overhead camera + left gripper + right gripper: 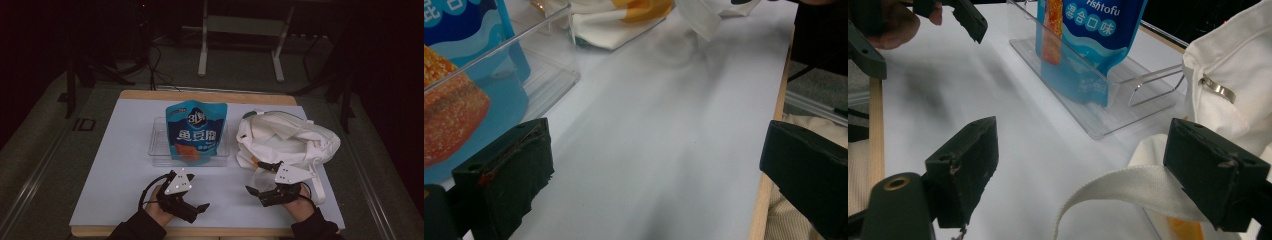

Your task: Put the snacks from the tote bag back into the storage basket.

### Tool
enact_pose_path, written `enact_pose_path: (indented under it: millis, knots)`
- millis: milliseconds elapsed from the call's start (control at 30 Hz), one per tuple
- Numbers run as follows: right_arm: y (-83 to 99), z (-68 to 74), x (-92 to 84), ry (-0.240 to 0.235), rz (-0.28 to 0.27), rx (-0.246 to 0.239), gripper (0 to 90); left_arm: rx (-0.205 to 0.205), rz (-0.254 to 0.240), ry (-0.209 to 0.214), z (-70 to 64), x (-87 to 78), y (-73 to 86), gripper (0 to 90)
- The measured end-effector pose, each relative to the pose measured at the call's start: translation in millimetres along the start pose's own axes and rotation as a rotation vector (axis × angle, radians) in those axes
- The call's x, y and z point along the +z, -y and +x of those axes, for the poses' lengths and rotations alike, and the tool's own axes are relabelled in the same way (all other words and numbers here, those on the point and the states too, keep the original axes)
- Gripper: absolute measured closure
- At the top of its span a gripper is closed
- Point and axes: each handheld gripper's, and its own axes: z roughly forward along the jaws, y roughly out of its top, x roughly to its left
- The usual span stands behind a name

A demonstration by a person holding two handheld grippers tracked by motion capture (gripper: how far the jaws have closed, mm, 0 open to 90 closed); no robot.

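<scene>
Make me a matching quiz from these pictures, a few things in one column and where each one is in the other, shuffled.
Things:
1. snack pouch
2. tote bag
3. left tool
4. clear tray

Places:
A. on the table's right side
B. open, low at the near left
C. standing in the tray
D. mid-table, left of the bag

Pairs: 1-C, 2-A, 3-B, 4-D
</scene>
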Motion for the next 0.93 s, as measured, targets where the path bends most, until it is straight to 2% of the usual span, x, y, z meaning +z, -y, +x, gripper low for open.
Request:
enact_pose_path:
  millis: [67,133,300,333,633,933]
  knots:
    - [0.8,0.4,-0.2,0.001,0.0,0.002,14.4,-0.002,-0.001,-0.001,1.0,1.3,1.3,0.9]
    - [4.9,2.6,-1.5,0.025,0.0,-0.014,14.2,-0.004,0.002,0.004,2.0,2.1,2.4,0.9]
    - [11.3,3.9,-4.8,0.049,-0.007,-0.017,14.1,-0.002,-0.001,0.008,1.3,3.7,4.4,0.9]
    - [14.1,4.0,-6.7,0.055,-0.005,0.0,14.1,-0.001,-0.004,0.009,1.1,3.9,4.8,0.9]
    - [18.4,1.5,-9.6,0.093,-0.004,0.003,14.1,-0.007,-0.015,0.028,1.4,6.0,10.0,0.9]
    - [18.6,-0.6,-10.0,0.079,-0.005,0.013,14.2,-0.015,-0.024,0.029,1.9,5.8,10.9,0.9]
